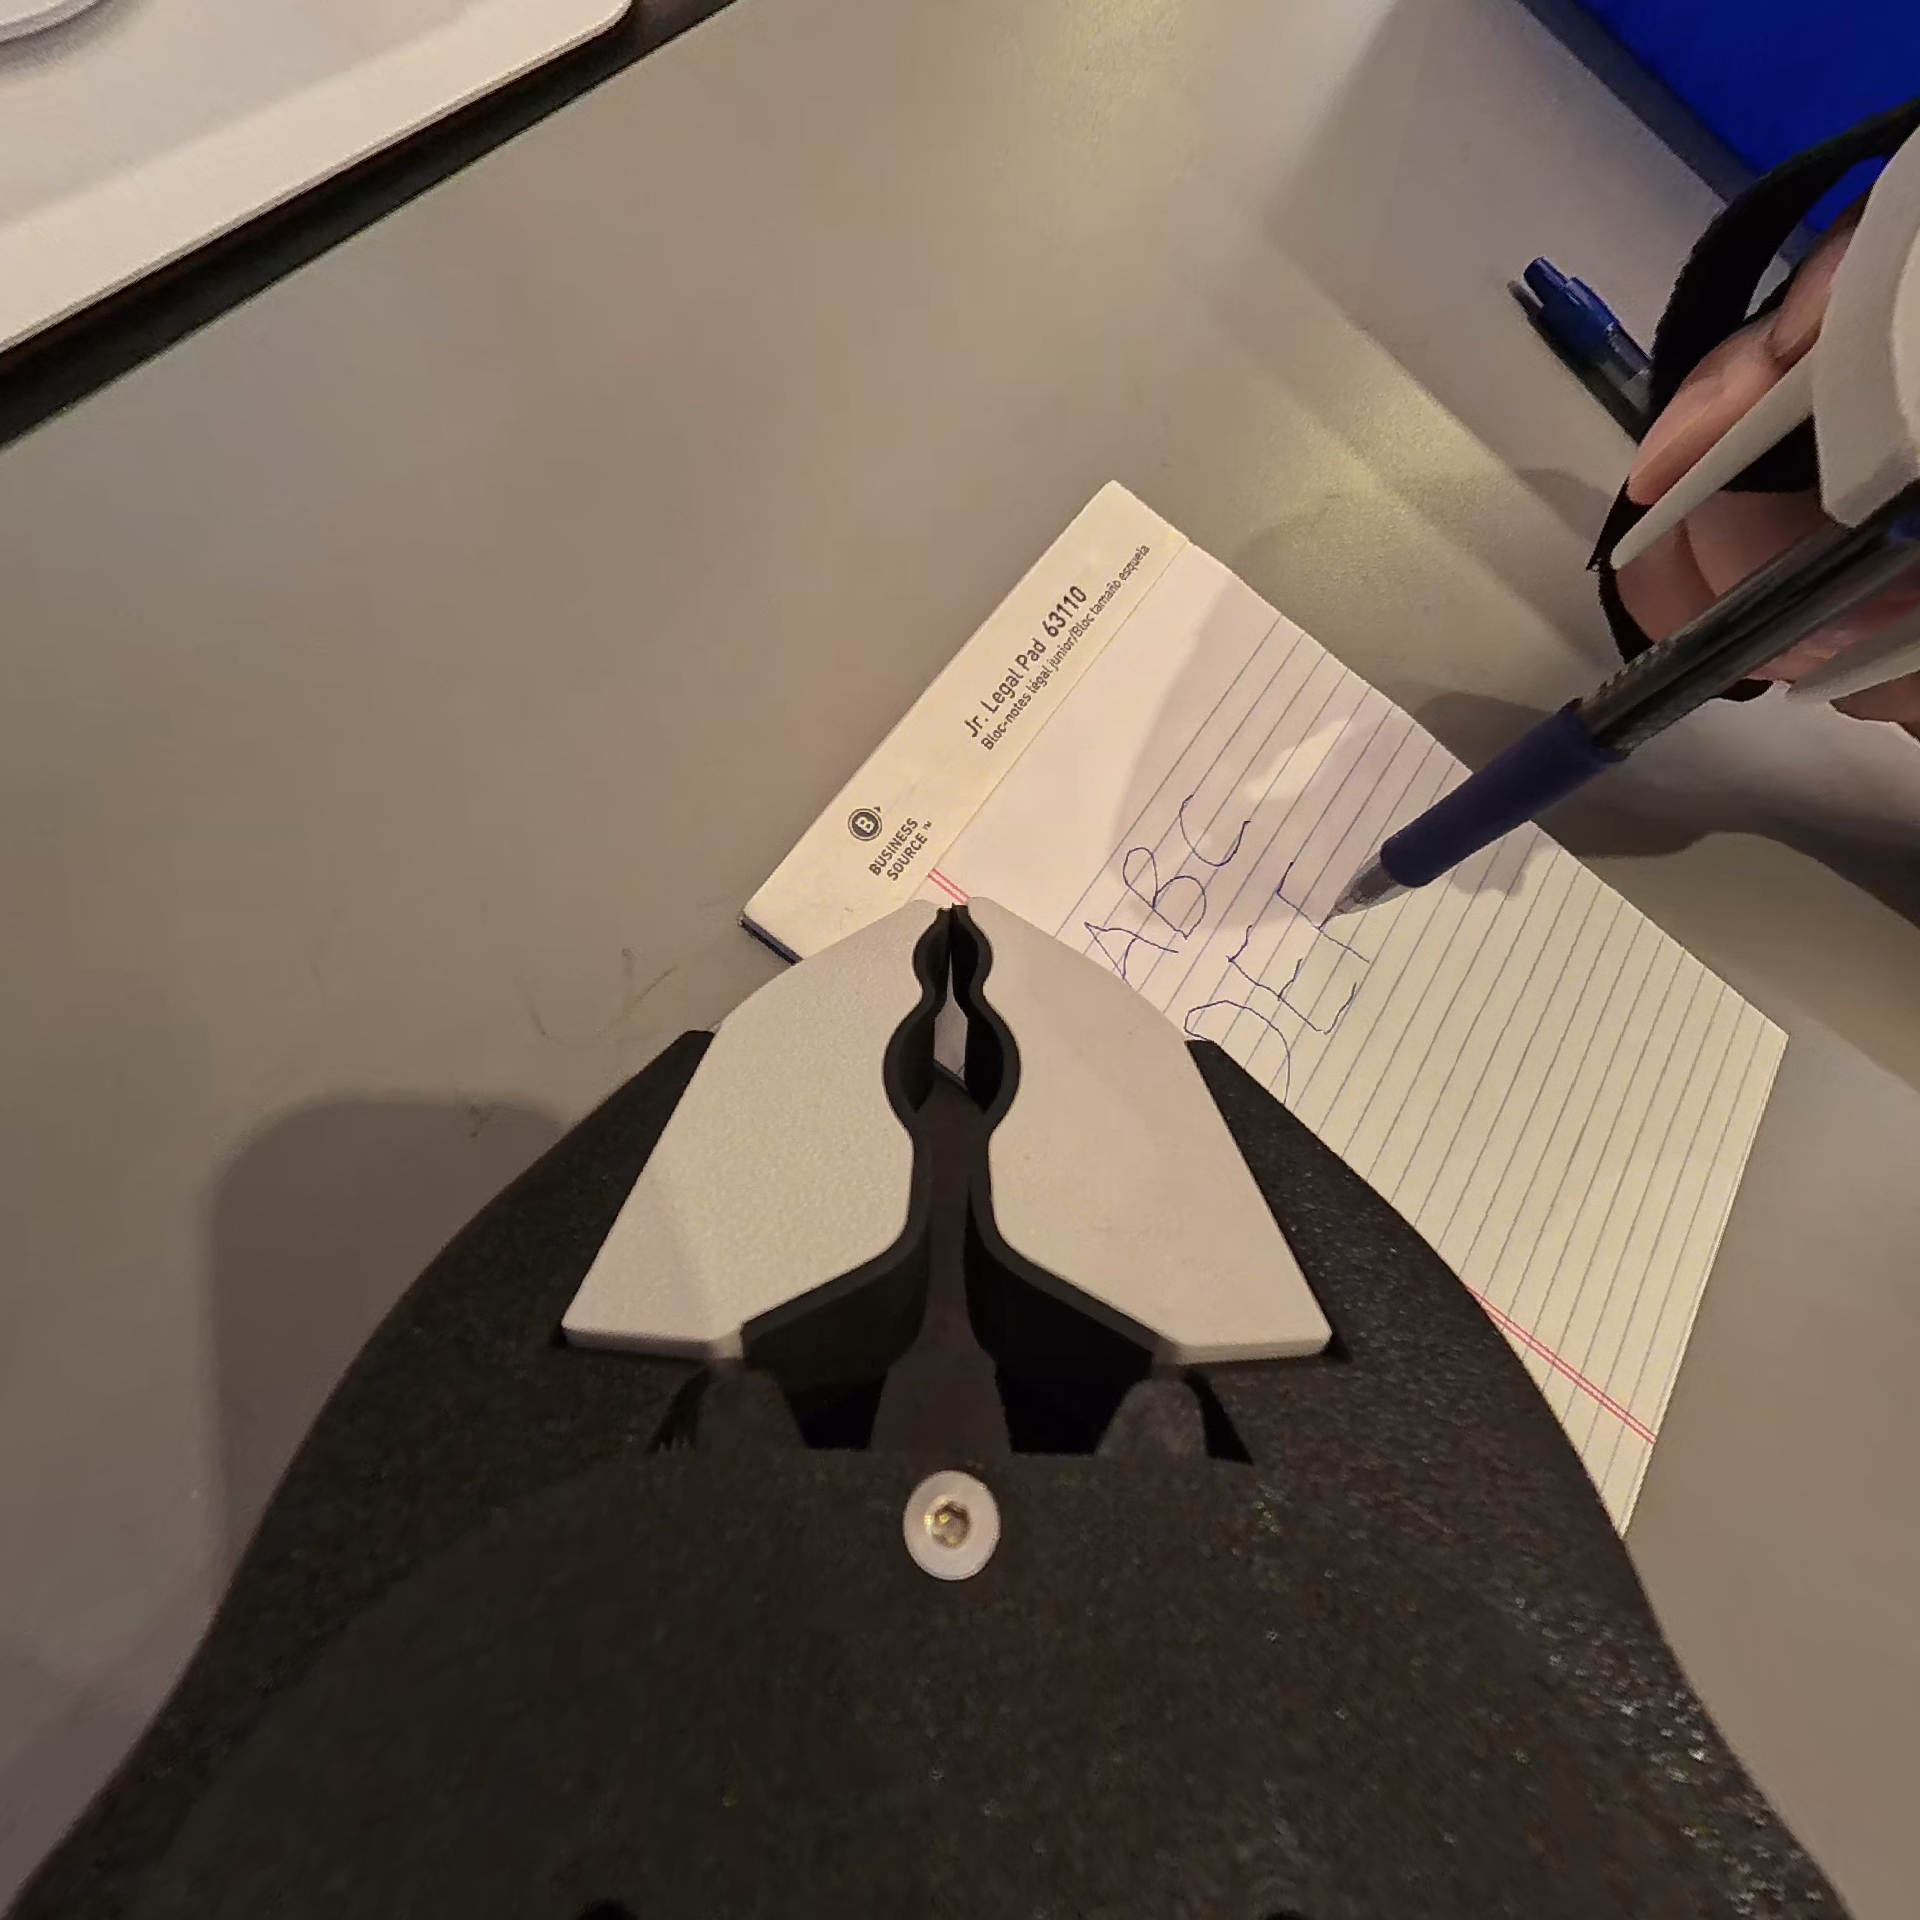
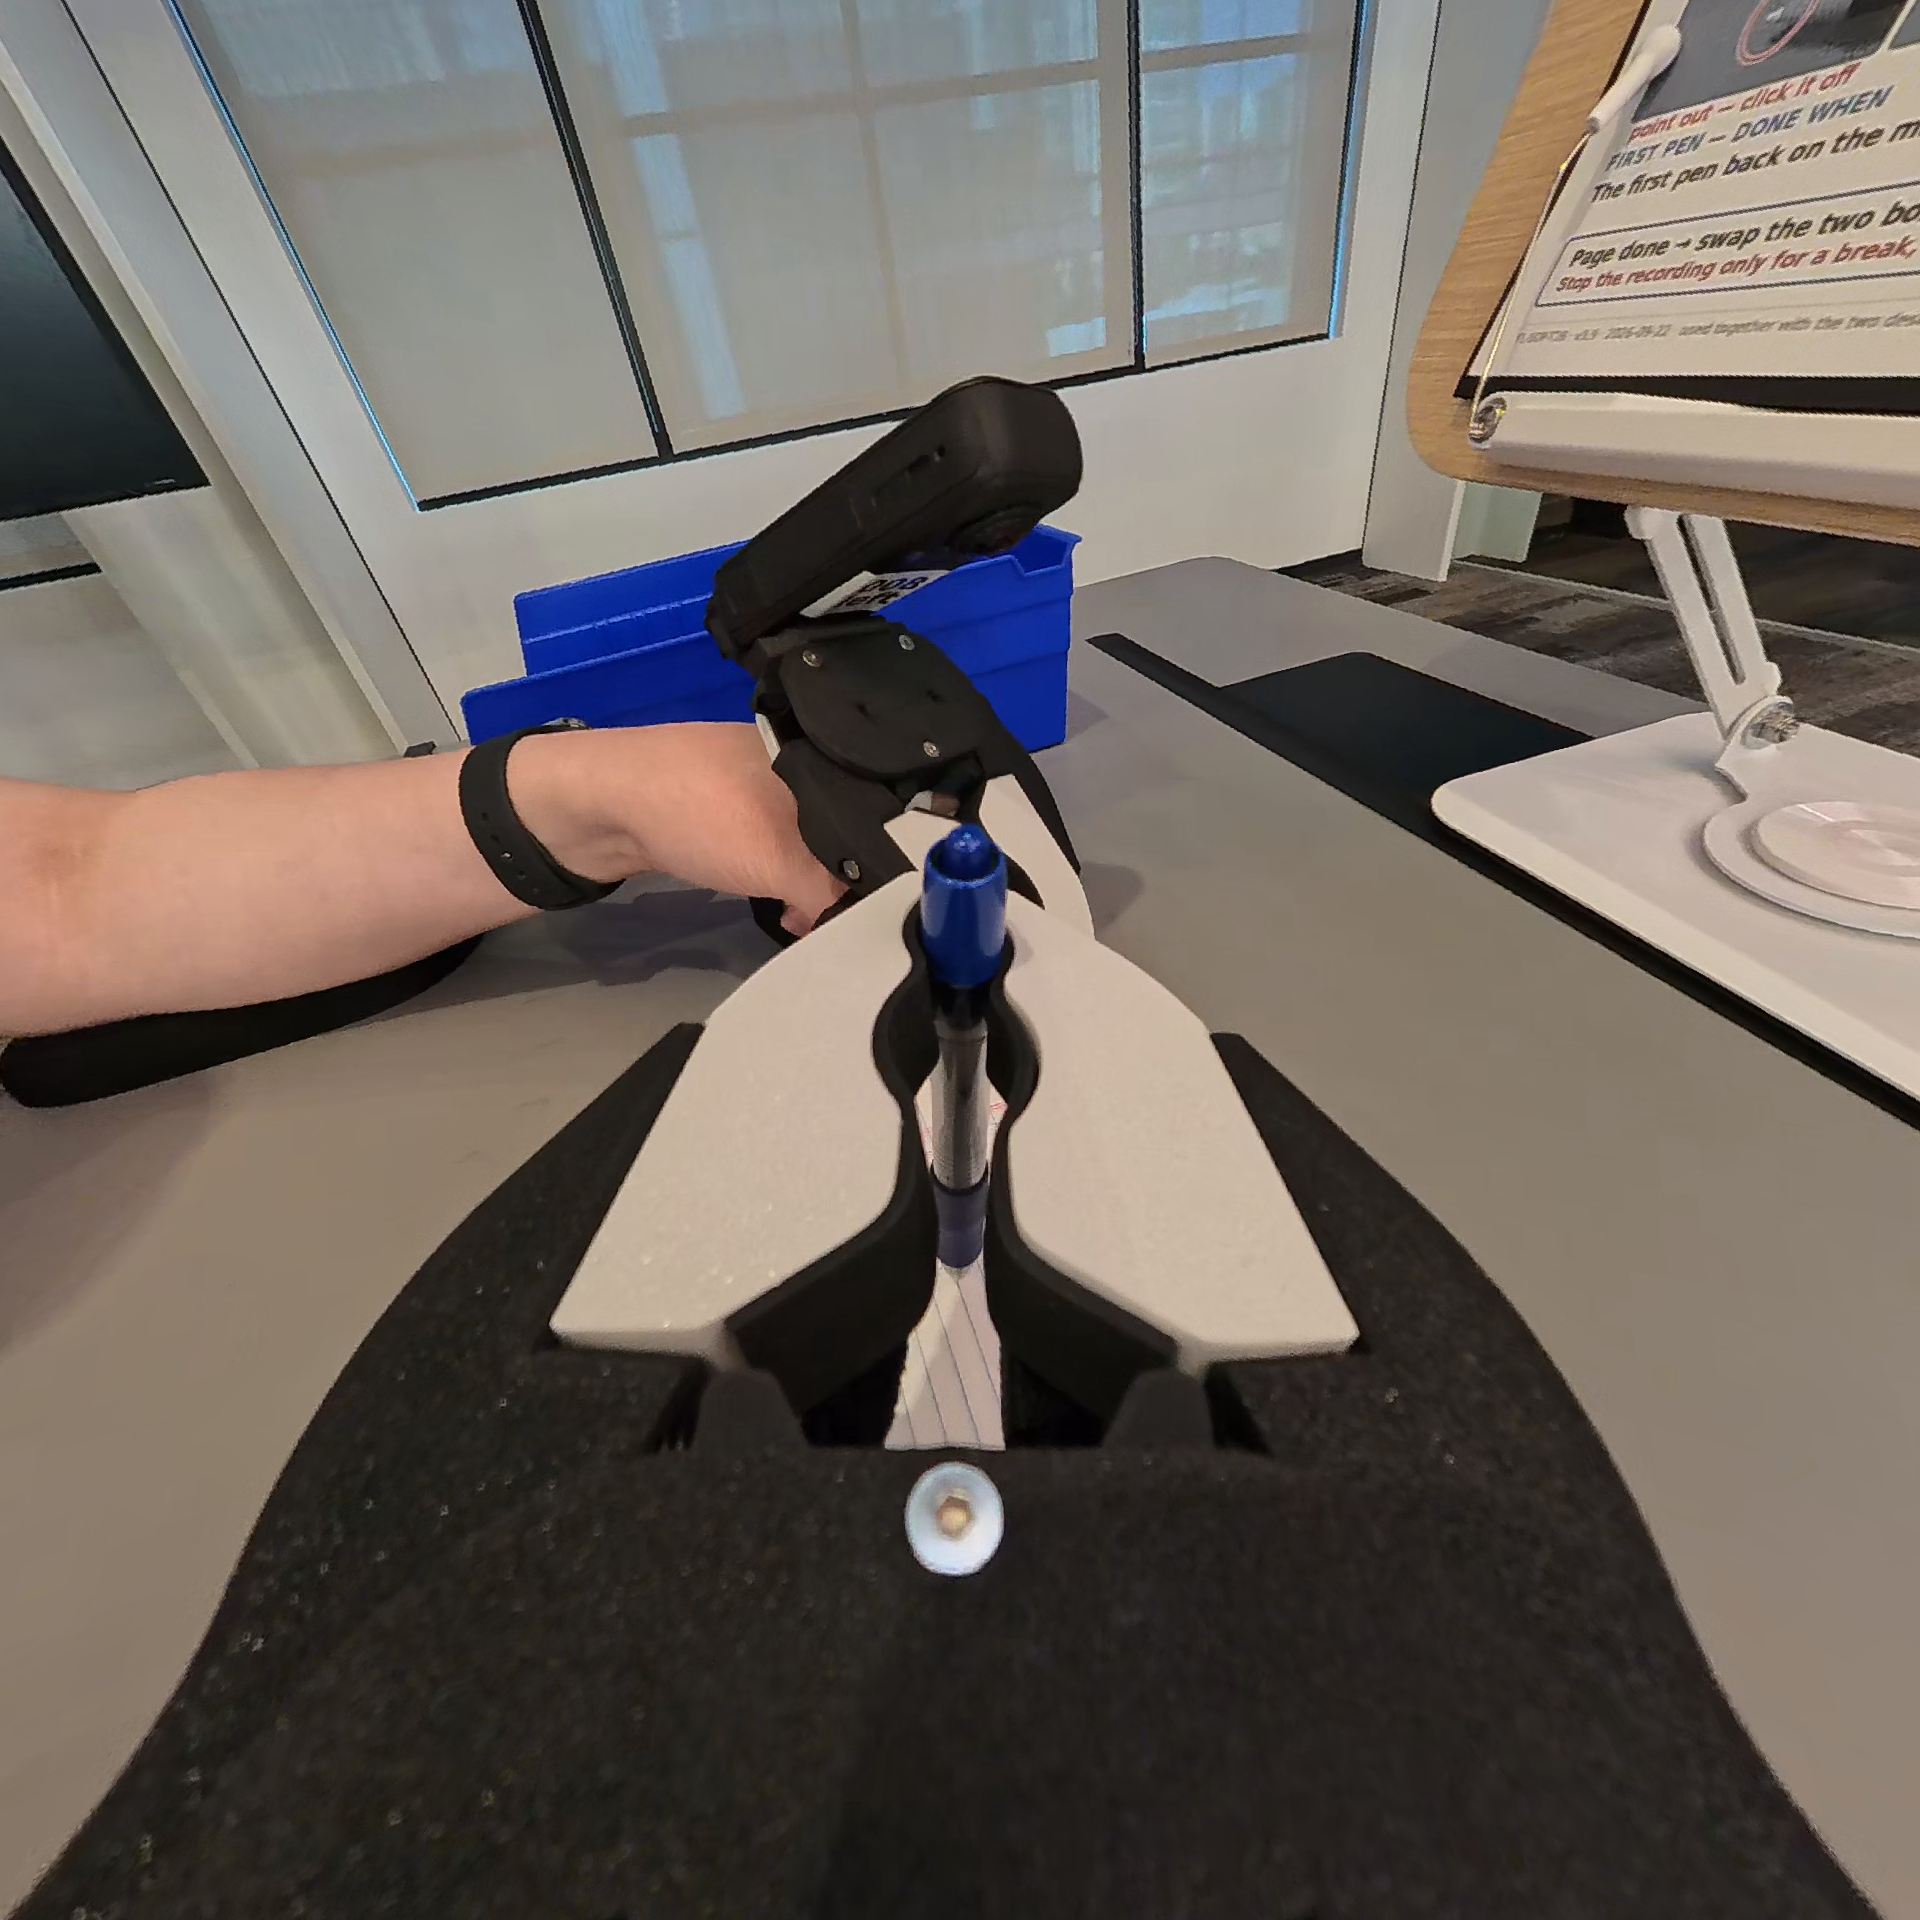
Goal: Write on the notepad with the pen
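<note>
A white lined notepad (image 1: 1507,1091) lies on the grey desk with blue handwriting in two rows on its upper part. My left gripper (image 1: 954,916) is shut and empty, with its tips over the pad's top-left corner beside the header strip. My right gripper (image 2: 964,935) is shut on a blue pen (image 2: 958,1101), whose capped end sticks up between the fingers. In the left wrist view the pen (image 1: 1496,800) comes in from the right, with its tip touching the page at the end of the second row. A strip of the pad (image 2: 951,1382) shows below the right jaws.
A second blue pen (image 1: 1579,332) lies on the desk beyond the pad. A blue bin (image 2: 1029,634) stands at the back. A white document stand (image 2: 1662,831) is on the right. A black wrist rest (image 2: 208,1039) lies under the left forearm. One gripper's finger ends stand about 11 cm off the other's.
</note>
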`<state>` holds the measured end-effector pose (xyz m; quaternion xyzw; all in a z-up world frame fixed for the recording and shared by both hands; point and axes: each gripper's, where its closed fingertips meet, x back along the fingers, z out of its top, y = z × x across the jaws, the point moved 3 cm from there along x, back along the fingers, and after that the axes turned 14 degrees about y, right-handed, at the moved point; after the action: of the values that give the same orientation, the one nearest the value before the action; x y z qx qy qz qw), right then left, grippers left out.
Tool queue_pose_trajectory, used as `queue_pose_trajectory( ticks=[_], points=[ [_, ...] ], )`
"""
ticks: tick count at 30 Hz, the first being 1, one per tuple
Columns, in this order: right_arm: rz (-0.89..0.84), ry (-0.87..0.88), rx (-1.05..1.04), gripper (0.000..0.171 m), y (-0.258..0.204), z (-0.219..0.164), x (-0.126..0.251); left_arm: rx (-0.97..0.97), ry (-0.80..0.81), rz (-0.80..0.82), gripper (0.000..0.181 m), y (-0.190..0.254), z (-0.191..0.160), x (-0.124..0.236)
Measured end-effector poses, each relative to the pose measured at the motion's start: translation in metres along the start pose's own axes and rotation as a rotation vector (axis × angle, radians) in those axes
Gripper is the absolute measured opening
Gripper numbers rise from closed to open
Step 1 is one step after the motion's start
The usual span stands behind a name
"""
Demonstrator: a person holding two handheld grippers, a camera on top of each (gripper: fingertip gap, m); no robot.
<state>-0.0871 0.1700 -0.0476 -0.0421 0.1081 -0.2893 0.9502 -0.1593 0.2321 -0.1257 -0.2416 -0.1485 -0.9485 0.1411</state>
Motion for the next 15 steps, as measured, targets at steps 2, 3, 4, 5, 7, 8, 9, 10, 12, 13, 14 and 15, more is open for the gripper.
queue_pose_trajectory(
  ticks=[2, 3, 4, 5, 7, 8, 9, 10, 12, 13, 14, 15],
  points=[
    [-0.003, 0.0, -0.001, 0.004, 0.0006, 0.0002, 0.0014, -0.001, 0.0, 0.001, 0.0, 0.0001, 0.0001, 0.0],
    [-0.002, -0.001, -0.002, 0.004, 0.0008, 0.0002, 0.002, -0.001, 0.0, 0.0, 0.0, 0.0001, -0.0001, 0.0],
    [-0.004, 0.0, -0.002, 0.004, 0.0011, 0.0004, 0.0026, -0.001, 0.0, 0.0, 0.0, 0.0, 0.0, 0.0],
    [-0.005, 0.0, -0.003, 0.004, 0.0014, 0.0004, 0.0031, 0.0, 0.0, 0.0, 0.0, 0.0001, 0.0, 0.0],
    [-0.006, 0.001, -0.005, 0.004, 0.0018, 0.0006, 0.004, -0.001, 0.0, 0.0, 0.0, 0.0001, -0.0001, 0.0],
    [-0.007, 0.001, -0.005, 0.004, 0.0021, 0.0007, 0.0044, -0.001, 0.0, 0.0, 0.0, 0.0001, -0.0001, 0.0],
    [-0.008, 0.001, -0.004, 0.004, 0.0023, 0.0008, 0.0047, -0.001, 0.0, 0.0, 0.0, 0.0001, -0.0001, 0.0],
    [-0.008, 0.0, -0.004, 0.004, 0.0025, 0.001, 0.0052, 0.0, 0.0, 0.0, 0.0, 0.0001, -0.0001, 0.0],
    [-0.011, 0.0, -0.006, 0.004, 0.0032, 0.0012, 0.0063, 0.0, 0.0, 0.0, 0.0, 0.0002, 0.0, 0.0],
    [-0.011, 0.001, -0.009, 0.004, 0.0033, 0.0011, 0.0067, 0.0, 0.0, 0.0, 0.0, 0.0001, 0.0, -0.0001],
    [-0.011, 0.001, -0.01, 0.004, 0.0035, 0.0011, 0.007, -0.001, 0.0, 0.0, 0.0, 0.0001, 0.0, 0.0],
    [-0.012, 0.0, -0.009, 0.004, 0.0037, 0.0011, 0.0072, 0.0, 0.0, 0.0, 0.0, 0.0001, -0.0001, -0.0001]
  ],
)
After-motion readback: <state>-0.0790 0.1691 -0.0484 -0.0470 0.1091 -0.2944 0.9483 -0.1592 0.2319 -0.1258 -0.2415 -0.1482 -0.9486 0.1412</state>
